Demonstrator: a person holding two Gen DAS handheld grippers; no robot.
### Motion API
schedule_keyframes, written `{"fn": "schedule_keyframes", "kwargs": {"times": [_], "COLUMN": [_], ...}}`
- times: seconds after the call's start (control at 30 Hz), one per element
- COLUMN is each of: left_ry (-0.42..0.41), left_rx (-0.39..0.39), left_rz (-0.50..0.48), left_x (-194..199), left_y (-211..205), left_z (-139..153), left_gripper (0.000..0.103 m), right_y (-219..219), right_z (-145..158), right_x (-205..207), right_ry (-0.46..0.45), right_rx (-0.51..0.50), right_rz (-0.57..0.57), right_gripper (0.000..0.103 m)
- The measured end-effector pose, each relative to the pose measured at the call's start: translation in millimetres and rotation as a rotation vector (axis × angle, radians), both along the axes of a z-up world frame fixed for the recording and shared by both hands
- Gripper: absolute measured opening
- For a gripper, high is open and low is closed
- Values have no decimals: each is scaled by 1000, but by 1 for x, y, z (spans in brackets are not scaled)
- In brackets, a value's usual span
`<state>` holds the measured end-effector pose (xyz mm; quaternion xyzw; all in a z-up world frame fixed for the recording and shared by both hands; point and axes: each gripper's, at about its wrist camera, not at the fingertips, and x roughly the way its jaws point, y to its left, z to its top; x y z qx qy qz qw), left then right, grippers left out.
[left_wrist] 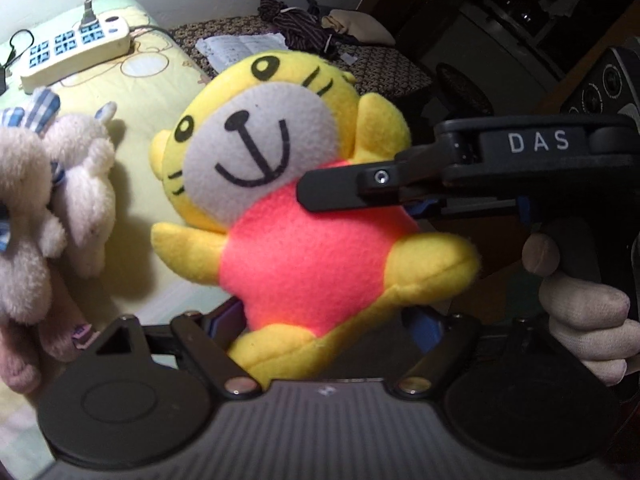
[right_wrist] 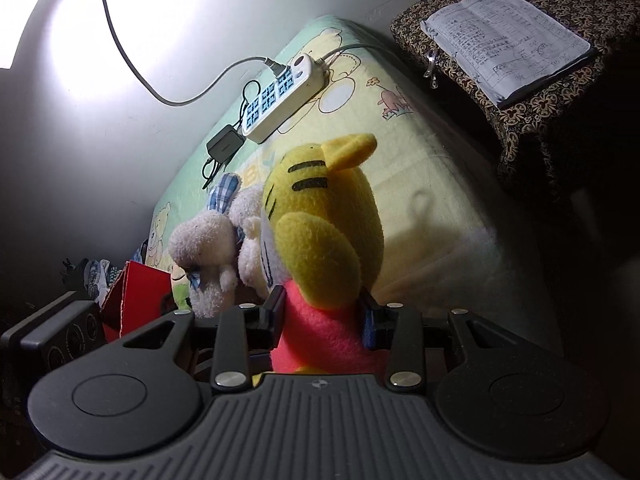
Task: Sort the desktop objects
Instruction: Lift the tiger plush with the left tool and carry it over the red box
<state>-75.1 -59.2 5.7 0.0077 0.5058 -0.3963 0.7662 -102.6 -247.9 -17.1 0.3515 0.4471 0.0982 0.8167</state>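
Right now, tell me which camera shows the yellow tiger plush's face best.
The left wrist view: the yellow tiger plush faces it, eyes, nose and smile all plain. The right wrist view shows only the back of its head and its pink body.

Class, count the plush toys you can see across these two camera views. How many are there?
2. The yellow tiger plush is clamped by both grippers above the blanket; the white fluffy plush lies beside it on that blanket. Others may be hidden.
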Motion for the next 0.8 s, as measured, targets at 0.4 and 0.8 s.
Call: {"fn": "schedule_keyframes", "kwargs": {"times": [0.4,0.8], "left_ry": [-213,-299], "left_rx": [-33,-38], "left_rz": [136,275], "left_x": [-36,-44], "left_y": [119,280], "left_z": [59,79], "left_gripper": [83,83], "right_y": [85,243], "right_z": [52,91], "right_x": [-15,16], "right_ry": [-214,-341], "right_rx": [35,35], "right_rz": [62,203], "right_gripper": [39,39]}}
